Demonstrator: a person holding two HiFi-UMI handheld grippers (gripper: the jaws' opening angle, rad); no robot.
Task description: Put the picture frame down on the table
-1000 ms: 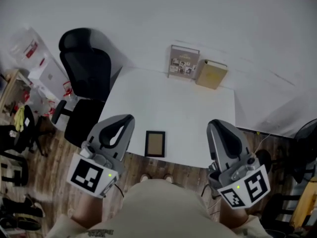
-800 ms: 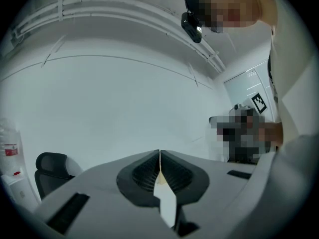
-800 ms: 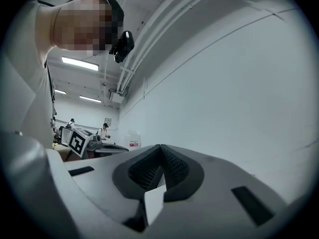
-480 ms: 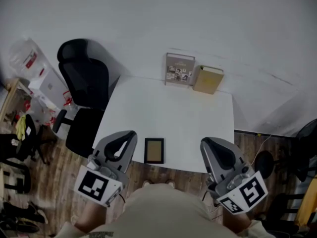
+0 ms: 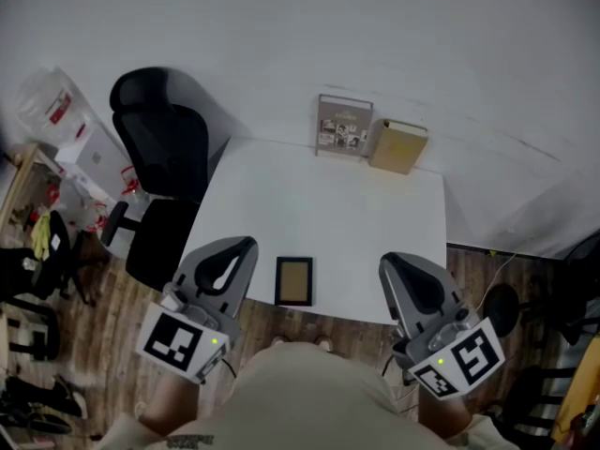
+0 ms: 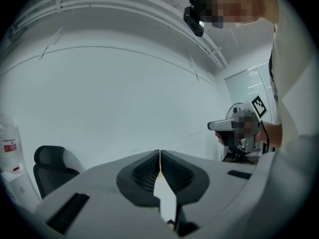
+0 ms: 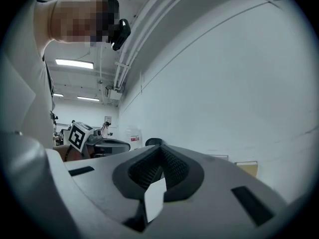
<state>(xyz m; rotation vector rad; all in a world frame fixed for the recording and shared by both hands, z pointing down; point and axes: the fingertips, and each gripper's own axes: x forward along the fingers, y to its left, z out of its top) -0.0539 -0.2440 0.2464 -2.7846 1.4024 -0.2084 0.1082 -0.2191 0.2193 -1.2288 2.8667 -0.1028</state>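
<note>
Site condition: a white table (image 5: 361, 218) stands against a white wall (image 5: 394, 36). At its far edge an upright photo display (image 5: 344, 127) leans toward the wall, with a tan book (image 5: 398, 145) just beside it on the right, also propped up. A black office chair (image 5: 161, 153) stands at the table's left side. Beyond it, bags and a white box (image 5: 92, 153) are piled on the wooden floor (image 5: 89, 322). These items are all well apart from the working area at the near edge. Task item: the picture frame (image 5: 294, 281) lies flat on the table close to the near edge, dark border around a brown centre. It sits between the two tools and touches neither, with bare tabletop on both sides. It is nearer the left one. Tools: the left gripper (image 5: 244, 246) is held over the table's near left corner. Its own view shows the jaws (image 6: 159, 153) pressed together with nothing between them. The right gripper (image 5: 388, 262) is held at the near edge further right. Its jaws (image 7: 159, 151) are likewise closed and empty. Each gripper view shows the opposite tool and its marker cube off to one side. The person's light-clothed torso (image 5: 309, 397) fills the bottom of the head view.
</note>
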